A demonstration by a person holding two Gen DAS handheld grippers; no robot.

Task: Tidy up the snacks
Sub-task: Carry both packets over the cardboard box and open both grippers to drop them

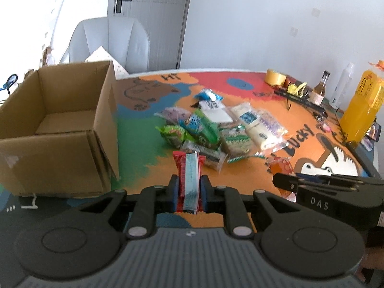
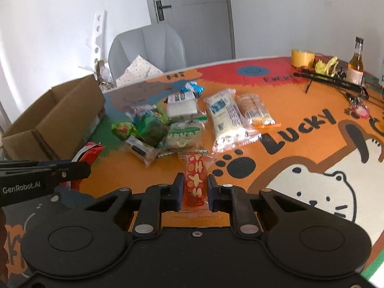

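Snack (image 2: 195, 182) between right tool (image 2: 195, 187) pads

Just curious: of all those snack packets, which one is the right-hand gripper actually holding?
The orange-red packet with cream flower shapes, pinched in the right gripper; the others lie on the mat.

Both views ride on the handheld grippers, each looking forward and down along its own two fingers at a table under a cartoon-printed mat (image 2: 300, 110).

The left wrist view sits close above the near table edge, facing the far wall and its grey door (image 1: 153, 4) — an open cardboard box (image 1: 57, 124) looms near on its left, and the right gripper (image 1: 283, 182) enters at its right edge.

The right wrist view stands further right, facing much the same way; the left gripper (image 2: 81, 168) enters at its left edge.

Both share the heap of snack packets (image 1: 213, 129) in the middle ground, the box, a grey chair (image 2: 146, 48), the door, and the bottle (image 2: 356, 62) at far right.
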